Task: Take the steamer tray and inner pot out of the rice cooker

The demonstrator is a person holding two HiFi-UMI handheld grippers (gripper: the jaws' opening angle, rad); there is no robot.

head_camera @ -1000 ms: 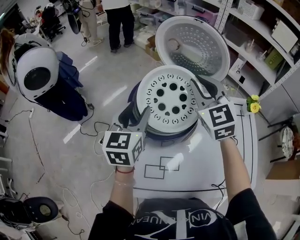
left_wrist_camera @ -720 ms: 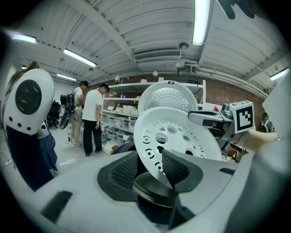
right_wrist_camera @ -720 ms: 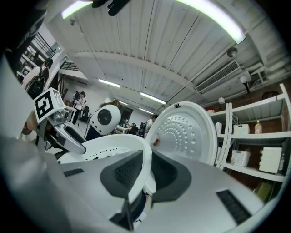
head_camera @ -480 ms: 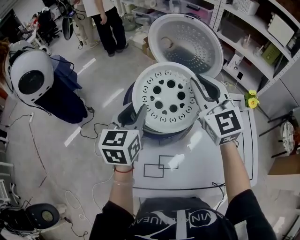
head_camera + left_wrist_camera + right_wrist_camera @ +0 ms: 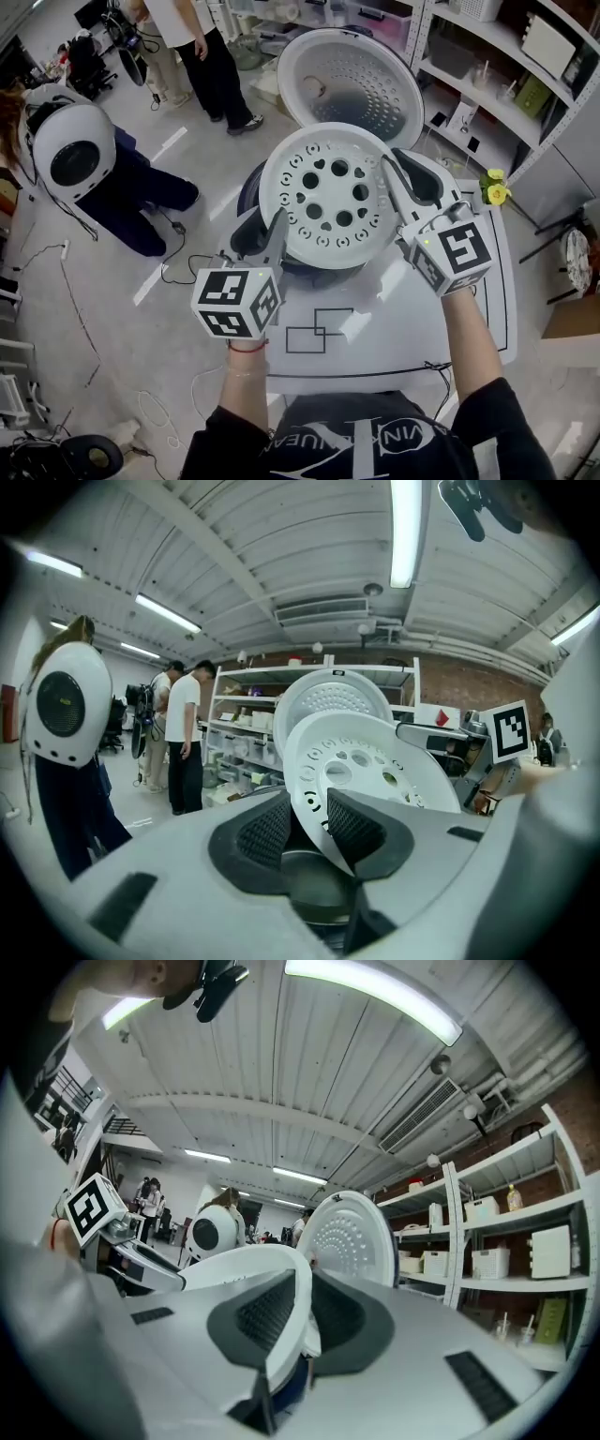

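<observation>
The white steamer tray [image 5: 328, 197], round with many holes, sits tilted over the dark blue rice cooker [image 5: 250, 190], whose lid [image 5: 347, 80] stands open behind. My left gripper [image 5: 278, 225] has just been closing and is shut on the tray's near-left rim [image 5: 314, 789]. Over on the right rim, my right gripper [image 5: 392, 173] has also just been closing, and the rim [image 5: 291, 1316] is pinched between its pads. Below the tray, the metal inner pot [image 5: 314, 888] shows inside the cooker.
The cooker stands on a white table [image 5: 375, 328] with black square outlines. A person with a white round backpack [image 5: 75, 155] is at the left, and others stand farther back. Shelves [image 5: 487, 75] line the right, with yellow flowers [image 5: 495, 192] by the table's corner.
The left jaws have closed from wide open onto the tray's rim. The tray has come up a little and tilted, with the right gripper rising along with it.
</observation>
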